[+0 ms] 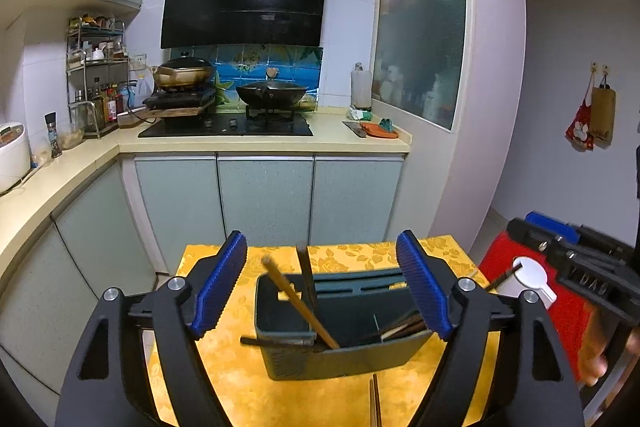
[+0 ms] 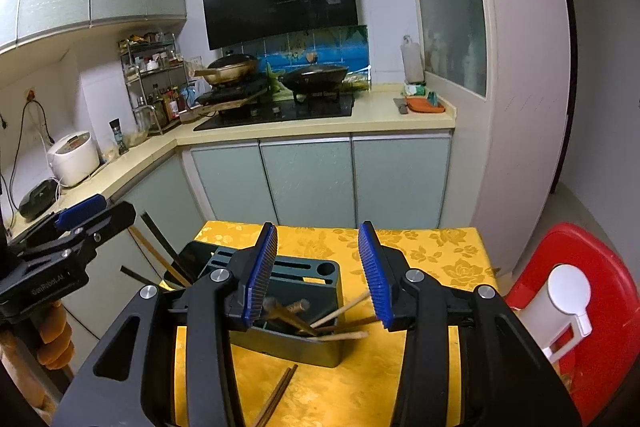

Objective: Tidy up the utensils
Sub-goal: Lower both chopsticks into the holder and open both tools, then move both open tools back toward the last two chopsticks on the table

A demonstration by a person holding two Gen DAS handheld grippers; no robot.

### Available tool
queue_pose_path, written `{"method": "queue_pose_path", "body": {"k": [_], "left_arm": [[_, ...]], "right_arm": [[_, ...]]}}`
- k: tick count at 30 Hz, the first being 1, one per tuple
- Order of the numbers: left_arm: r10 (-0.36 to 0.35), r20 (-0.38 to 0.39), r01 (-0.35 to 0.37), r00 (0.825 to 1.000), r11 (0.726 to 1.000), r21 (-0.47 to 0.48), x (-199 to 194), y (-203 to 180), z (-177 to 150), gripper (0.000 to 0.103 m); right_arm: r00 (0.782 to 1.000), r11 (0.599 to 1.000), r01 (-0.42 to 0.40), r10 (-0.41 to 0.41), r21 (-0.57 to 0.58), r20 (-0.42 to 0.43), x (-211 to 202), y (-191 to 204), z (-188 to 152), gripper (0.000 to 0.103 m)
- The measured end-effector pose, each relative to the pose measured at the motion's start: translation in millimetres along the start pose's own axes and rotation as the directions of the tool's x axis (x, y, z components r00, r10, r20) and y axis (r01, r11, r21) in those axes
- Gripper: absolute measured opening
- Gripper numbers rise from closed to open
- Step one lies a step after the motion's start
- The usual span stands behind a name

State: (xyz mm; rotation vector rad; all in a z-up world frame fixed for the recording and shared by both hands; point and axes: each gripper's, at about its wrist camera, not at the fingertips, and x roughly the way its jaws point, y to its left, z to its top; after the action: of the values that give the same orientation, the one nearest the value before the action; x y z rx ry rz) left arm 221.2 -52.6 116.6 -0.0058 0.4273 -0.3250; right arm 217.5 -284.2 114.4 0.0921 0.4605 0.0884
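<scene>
While both held above holder (image 1: 340,339), left tool (image 1: 324,287), right tool (image 2: 320,275) gape.

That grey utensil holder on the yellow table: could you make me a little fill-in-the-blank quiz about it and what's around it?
1. The utensil holder stands on a ____ tablecloth.
2. A pair of chopsticks lies on the cloth, ____ the holder.
3. Both the left tool and the right tool have their fingers ____.

Missing words: yellow; outside; open

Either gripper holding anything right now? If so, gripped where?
Nothing held. Left gripper and right gripper are both open, empty, above the utensil holder.
</scene>
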Motion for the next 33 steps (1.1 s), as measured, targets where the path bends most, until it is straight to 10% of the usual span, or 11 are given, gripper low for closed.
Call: {"method": "queue_pose_path", "body": {"k": [13, 33], "left_arm": [[0.005, -0.040, -0.003, 0.999, 0.999, 0.038, -26, 12, -68, 0.076], [0.041, -0.163, -0.036, 0.986, 0.999, 0.030, -47, 14, -200, 0.076]], "right_arm": [[0.997, 0.990, 0.054, -0.047, -0.132, 0.061, -52, 19, -70, 0.041], [0.995, 0.989, 0.063, -0.073, -0.137, -0.069, -48, 31, -204, 0.041]]}}
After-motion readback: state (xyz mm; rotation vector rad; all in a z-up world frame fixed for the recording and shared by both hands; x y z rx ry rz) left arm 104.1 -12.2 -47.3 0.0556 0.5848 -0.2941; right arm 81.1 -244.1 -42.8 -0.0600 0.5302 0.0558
